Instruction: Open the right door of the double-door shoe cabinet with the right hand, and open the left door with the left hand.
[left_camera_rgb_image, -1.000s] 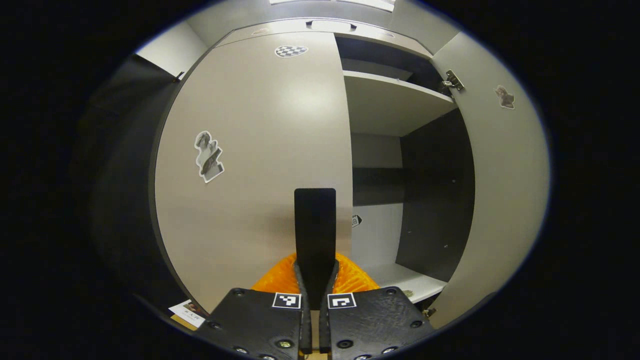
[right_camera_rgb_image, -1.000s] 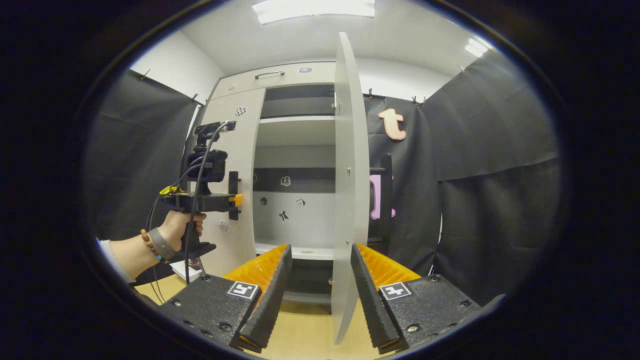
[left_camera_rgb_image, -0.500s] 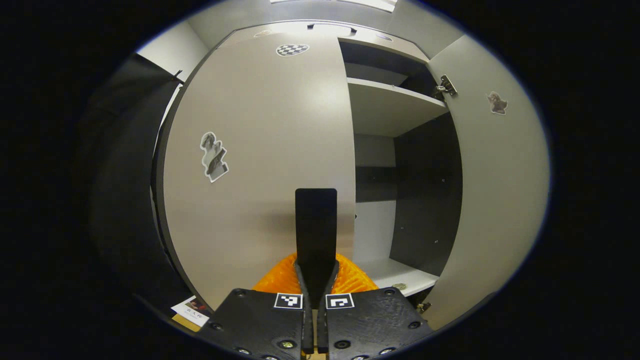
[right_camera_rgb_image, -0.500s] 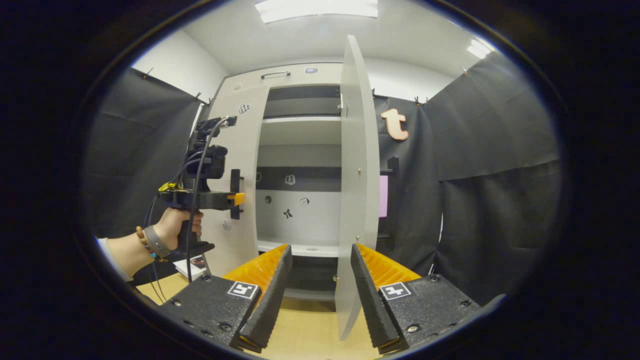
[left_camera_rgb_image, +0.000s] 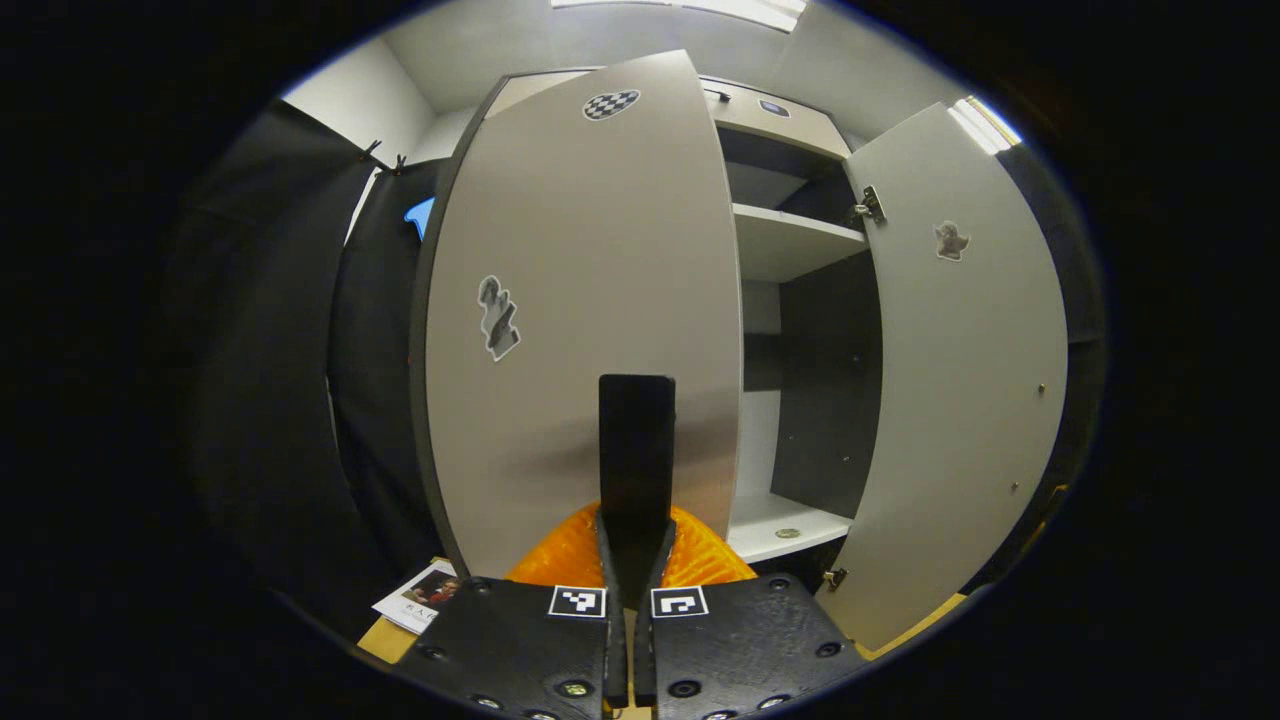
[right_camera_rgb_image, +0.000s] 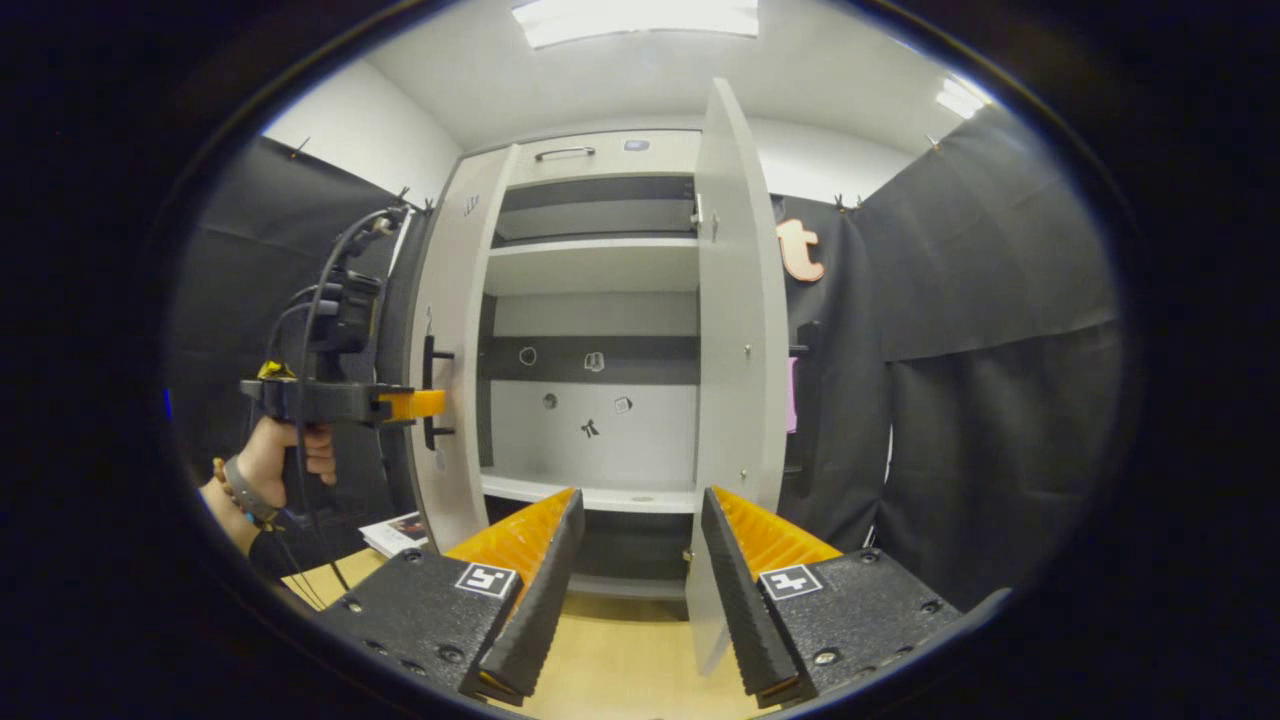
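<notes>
The pale double-door shoe cabinet (right_camera_rgb_image: 590, 265) stands ahead with both doors swung out. In the left gripper view my left gripper (left_camera_rgb_image: 636, 522) is shut on the black bar handle (left_camera_rgb_image: 636, 440) of the left door (left_camera_rgb_image: 570, 300), which carries stickers. The right door (left_camera_rgb_image: 950, 380) stands wide open beside it. In the right gripper view my right gripper (right_camera_rgb_image: 640, 600) is open, and the right door (right_camera_rgb_image: 730, 330) hangs just beyond its fingers, untouched. Further left there, a hand (right_camera_rgb_image: 285, 455) holds the left gripper (right_camera_rgb_image: 415, 403) on the left door's handle (right_camera_rgb_image: 432, 392).
Black cloth walls (right_camera_rgb_image: 990, 400) close in on both sides of the cabinet. A printed card (left_camera_rgb_image: 420, 600) lies on the wooden floor (right_camera_rgb_image: 620, 670) by the left door's foot. A small round thing (left_camera_rgb_image: 787, 533) sits on the lower shelf (right_camera_rgb_image: 600, 497).
The left door has swung outward with my left gripper shut on its handle. The right door has swung a little wider. My right gripper stays open.
</notes>
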